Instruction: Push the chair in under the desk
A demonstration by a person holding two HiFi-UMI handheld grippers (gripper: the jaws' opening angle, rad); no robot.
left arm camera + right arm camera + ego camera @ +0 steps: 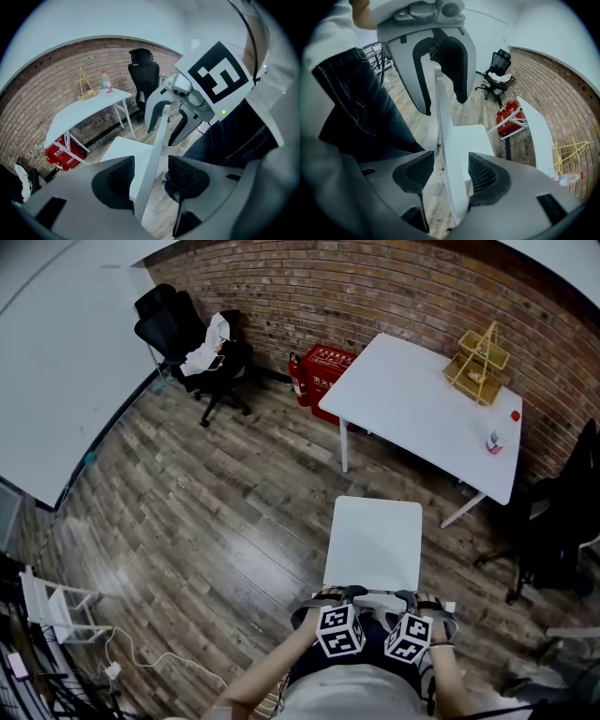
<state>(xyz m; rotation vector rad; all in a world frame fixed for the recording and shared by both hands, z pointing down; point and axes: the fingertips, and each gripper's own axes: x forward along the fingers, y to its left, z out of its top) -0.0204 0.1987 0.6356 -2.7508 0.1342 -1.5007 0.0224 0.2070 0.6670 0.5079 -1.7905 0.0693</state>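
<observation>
Chair (375,542), white, stands on the wood floor (234,521) near the white desk (412,399), its seat turned toward the desk and not yet under it. The left gripper (336,599) and the right gripper (417,601) sit side by side at the top of its backrest (157,140). Each has its jaws spread wide astride that thin edge, the pads not clamping it. A yellow rack (478,362) and a bottle (494,439) stand on the desk by the brick wall (394,287).

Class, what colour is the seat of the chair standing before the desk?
The chair seat is plain white; it shows best in the head view.
</observation>
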